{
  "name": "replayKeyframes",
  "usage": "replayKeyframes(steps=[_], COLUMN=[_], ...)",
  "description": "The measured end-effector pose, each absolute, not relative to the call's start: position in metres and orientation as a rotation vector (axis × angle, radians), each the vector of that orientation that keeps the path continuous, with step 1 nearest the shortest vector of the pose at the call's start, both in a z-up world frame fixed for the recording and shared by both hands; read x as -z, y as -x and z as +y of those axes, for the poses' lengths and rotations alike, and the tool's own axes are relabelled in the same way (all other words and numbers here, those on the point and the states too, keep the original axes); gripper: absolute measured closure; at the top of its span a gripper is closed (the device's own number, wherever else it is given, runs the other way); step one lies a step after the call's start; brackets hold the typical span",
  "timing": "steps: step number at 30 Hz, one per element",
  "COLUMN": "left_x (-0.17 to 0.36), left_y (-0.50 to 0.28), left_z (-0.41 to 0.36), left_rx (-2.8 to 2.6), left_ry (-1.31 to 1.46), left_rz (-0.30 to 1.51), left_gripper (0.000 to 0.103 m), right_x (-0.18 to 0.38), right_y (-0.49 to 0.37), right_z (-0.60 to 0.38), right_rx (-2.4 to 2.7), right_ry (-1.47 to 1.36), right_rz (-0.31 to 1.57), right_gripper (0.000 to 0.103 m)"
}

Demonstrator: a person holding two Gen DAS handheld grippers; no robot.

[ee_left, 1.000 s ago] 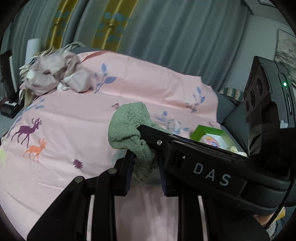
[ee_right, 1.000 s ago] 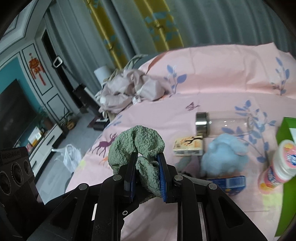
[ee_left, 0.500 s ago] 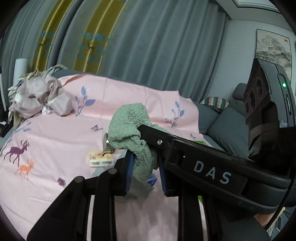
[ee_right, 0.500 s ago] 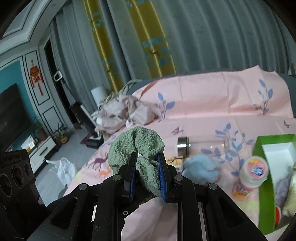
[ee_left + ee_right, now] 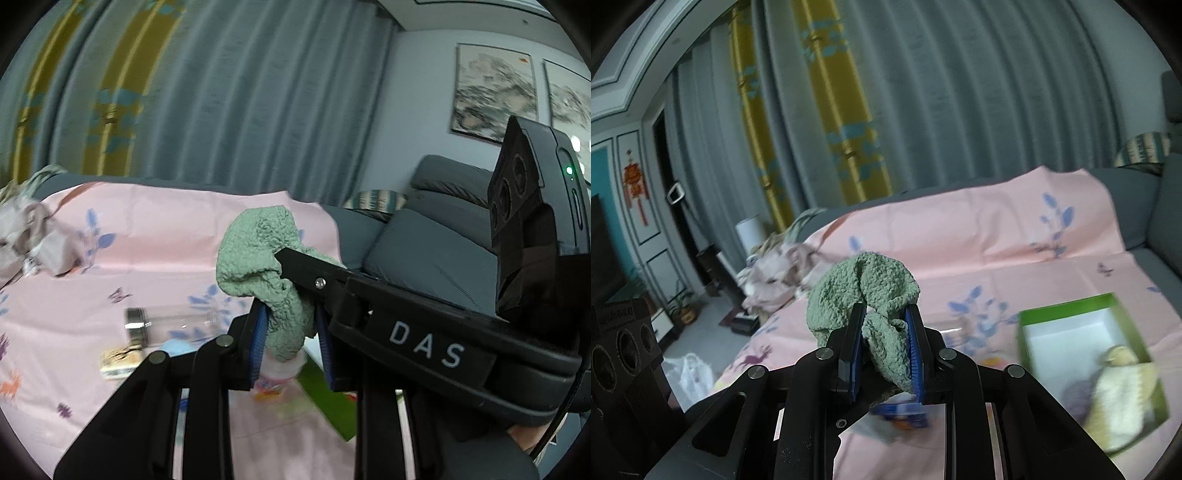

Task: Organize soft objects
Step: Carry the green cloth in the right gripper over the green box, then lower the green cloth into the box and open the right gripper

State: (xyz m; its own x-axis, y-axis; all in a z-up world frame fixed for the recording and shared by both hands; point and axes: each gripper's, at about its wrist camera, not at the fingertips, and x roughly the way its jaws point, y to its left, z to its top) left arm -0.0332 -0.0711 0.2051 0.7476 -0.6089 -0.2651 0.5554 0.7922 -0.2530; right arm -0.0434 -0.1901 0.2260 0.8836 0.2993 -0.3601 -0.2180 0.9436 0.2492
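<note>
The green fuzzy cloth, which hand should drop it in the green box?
Probably the right gripper: both clamp the green cloth, but the green box lies open at its side.

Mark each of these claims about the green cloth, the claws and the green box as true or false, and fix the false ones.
1. Both claws grip the same green cloth. True: the left claw and the right claw are each shut on it.
2. The green box is empty. False: pale soft items lie inside it.
3. The green cloth lies flat on the pink sheet. False: it is held above it.
4. A clear bottle with a metal cap lies on its side on the sheet. True.
</note>
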Motion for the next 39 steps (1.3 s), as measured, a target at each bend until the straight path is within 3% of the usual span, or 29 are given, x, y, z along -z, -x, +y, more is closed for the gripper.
replayKeyframes(steps=[20,39], left_x=[-0.196,-0.151], left_y=[0.000,-0.022], left_z=[-0.217,-0.262], left_rx=[0.877,0.877], left_ry=[0.052,0.017], left_rz=[0.509,0.712], left_gripper=[0.081,0.081], right_x=[-0.194,-0.142], right_y=[0.037,0.015], right_z=[-0.341,-0.385], right_rx=[-0.038,0.093], right_ry=[-0.496,-0.655], right_rz=[0.436,0.641], right_gripper=[0.080,0.080])
